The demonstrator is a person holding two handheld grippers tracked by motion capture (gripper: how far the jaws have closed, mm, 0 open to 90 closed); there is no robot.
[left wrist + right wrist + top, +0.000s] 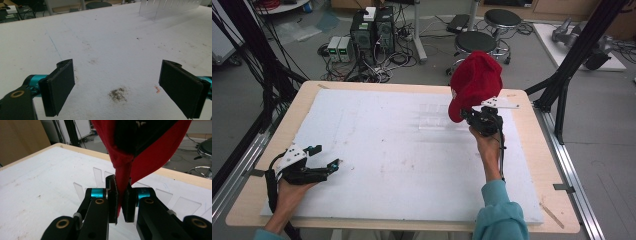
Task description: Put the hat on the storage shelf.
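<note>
A red cap hangs in the air above the right part of the white board, held up by my right gripper. In the right gripper view the two jaws are shut on a fold of the red cap, and the cap's dark inside faces the camera. My left gripper rests low over the board near its left front corner. The left gripper stands open, its black pads wide apart over bare, stained board.
A clear acrylic slotted rack lies on the white foam board, just left of the cap; the rack shows far off in the left gripper view. Stools, computers and cables stand beyond the table. Black frame posts flank it.
</note>
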